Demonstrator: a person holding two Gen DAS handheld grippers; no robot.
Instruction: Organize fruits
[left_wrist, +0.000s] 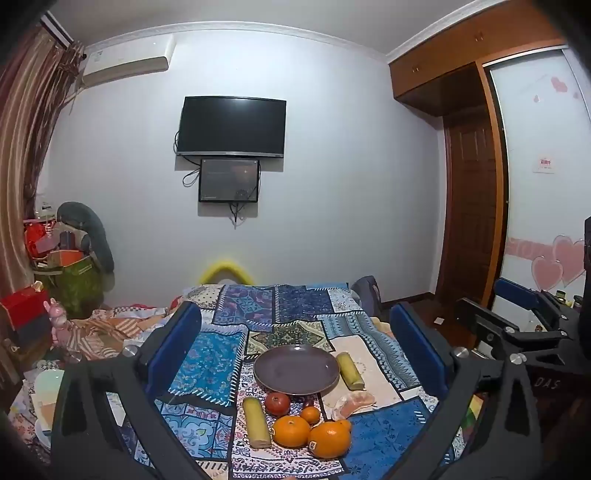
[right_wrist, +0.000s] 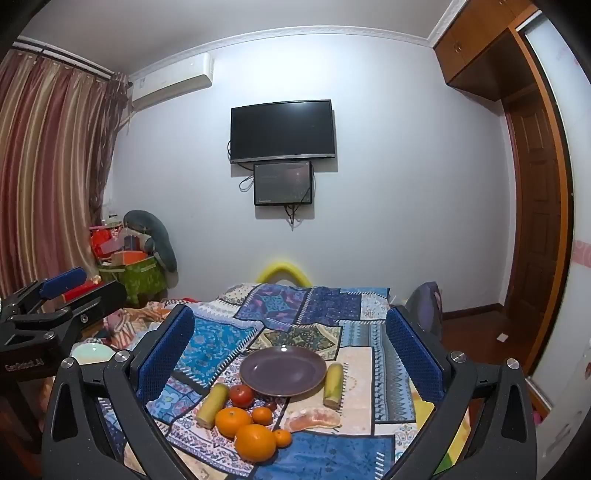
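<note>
The left claw (left_wrist: 295, 332) and the right claw (right_wrist: 290, 336) both stand wide, nothing between their blue pads, and both hang above the near end of a bed covered by a patchwork cloth (right_wrist: 332, 454).

The landmark is the purple plate (right_wrist: 283, 370), which lies bare on the cloth. Just to its right a pale yellow-green stalk piece (right_wrist: 332, 384) lies almost touching the rim. On the near side of the plate a red tomato-like fruit (right_wrist: 241, 395) sits against the rim, with a second stalk piece (right_wrist: 211, 405) to its left. A tiny dark red fruit (right_wrist: 271, 405) sits at the plate's near edge. Nearer than these come the oranges: a small one (right_wrist: 262, 415), a mid-sized one (right_wrist: 232, 421) beside it, then the largest orange (right_wrist: 256, 442) with another small one (right_wrist: 282, 437) touching its right side. A peeled, pinkish fruit segment (right_wrist: 314, 419) lies on the near right of the plate, apart from the oranges.

Far beyond the plate, a dark television (left_wrist: 232, 126) hangs on the wall.
</note>
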